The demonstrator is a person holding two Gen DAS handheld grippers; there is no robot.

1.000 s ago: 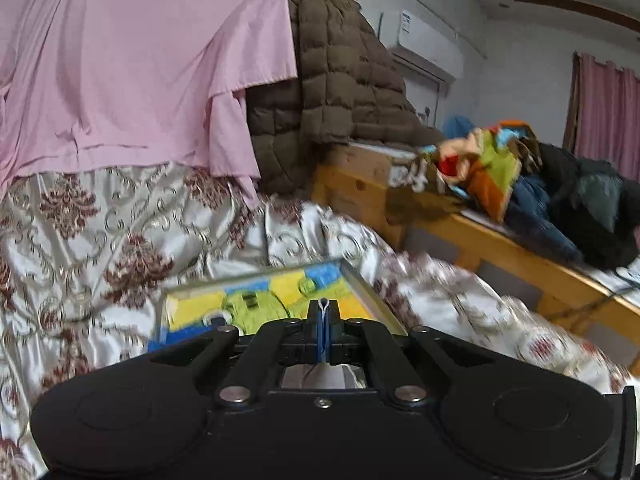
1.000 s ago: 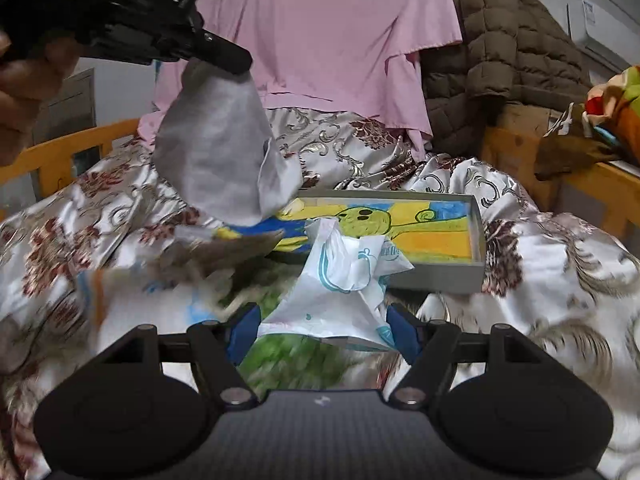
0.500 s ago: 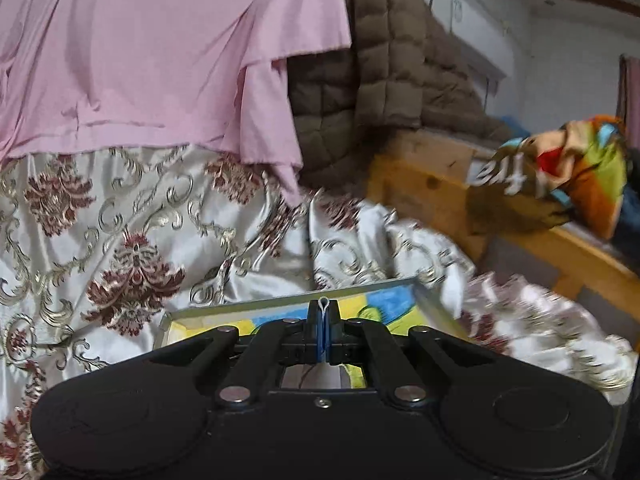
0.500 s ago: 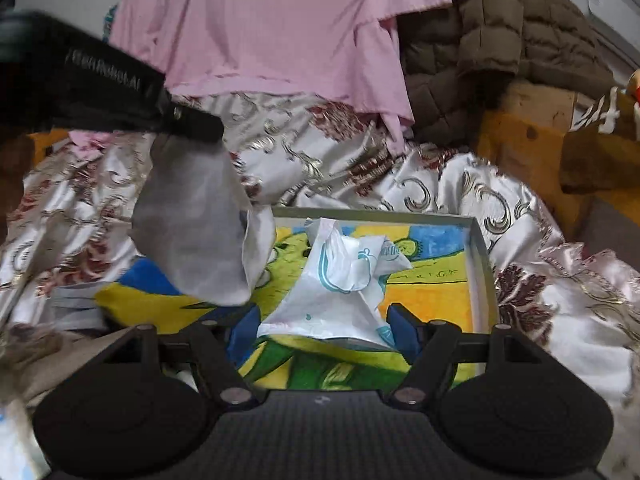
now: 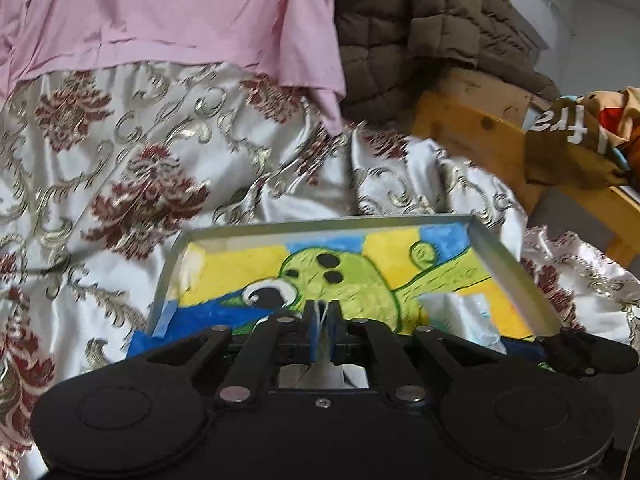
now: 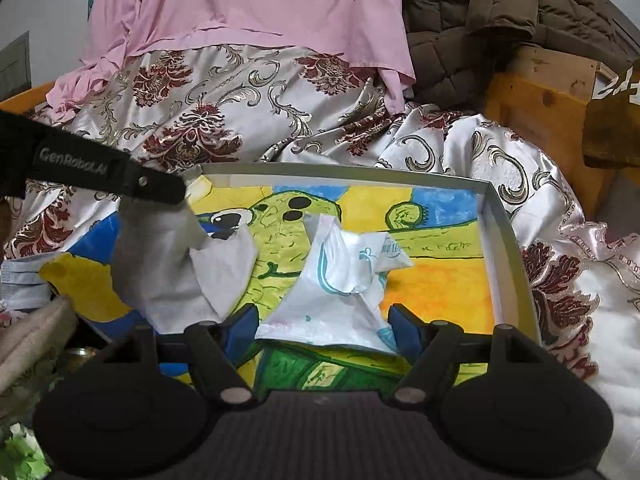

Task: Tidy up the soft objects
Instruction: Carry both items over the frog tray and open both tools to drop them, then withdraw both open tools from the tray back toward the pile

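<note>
Pink sheet [image 6: 248, 4], brown quilted jacket [image 6: 500, 8] behind shallow tray [image 6: 506, 240].

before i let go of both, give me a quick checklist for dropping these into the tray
1. Grey cloth over the tray: ok, it hangs above the drawn floor.
2. Left gripper released: not ok, its jaws have just been opening, with cloth between them.
3. White packet held by the right gripper: ok, pads on both sides.
4. Packet inside the tray rim: ok.
5. Packet resting on the tray floor: cannot tell.
</note>
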